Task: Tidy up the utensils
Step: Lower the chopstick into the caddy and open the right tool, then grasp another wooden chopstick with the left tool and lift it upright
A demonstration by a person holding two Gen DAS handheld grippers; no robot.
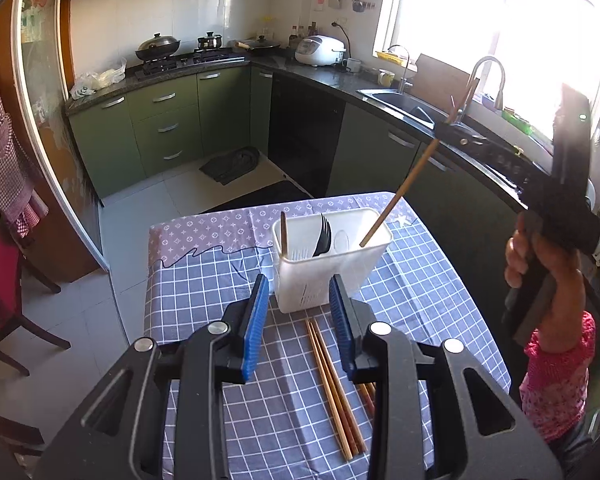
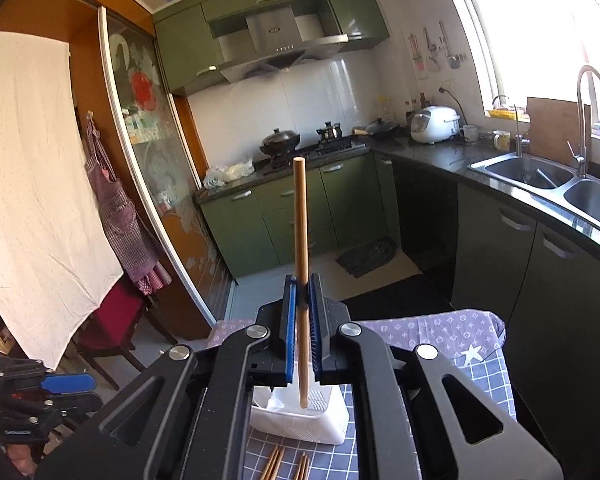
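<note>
The right tool is clamped on one chopstick, its pads pressed flat against the shaft. In the right wrist view the stick stands nearly upright, with its lower end over the open top of the white holder. The left wrist view shows the same stick slanting, its upper end leaning away toward the sink and its lower end just at or inside the holder's right compartment; whether the end has passed the rim cannot be told. The likely next move for this hand is a drop straight down along the stick's long axis, so the relation that matters is stick end above compartment, and that looks roughly lined up.

The left tool has its pads apart with nothing between them. It points down at the counter, and the loose chopsticks lie just below and between its two fingers, their long axes running toward the camera, roughly along the tool's own pointing line. The left tool is plainly the nearer one to that pile. A grasp across them would probably need the wrist turned or a pinch near one end.
</note>
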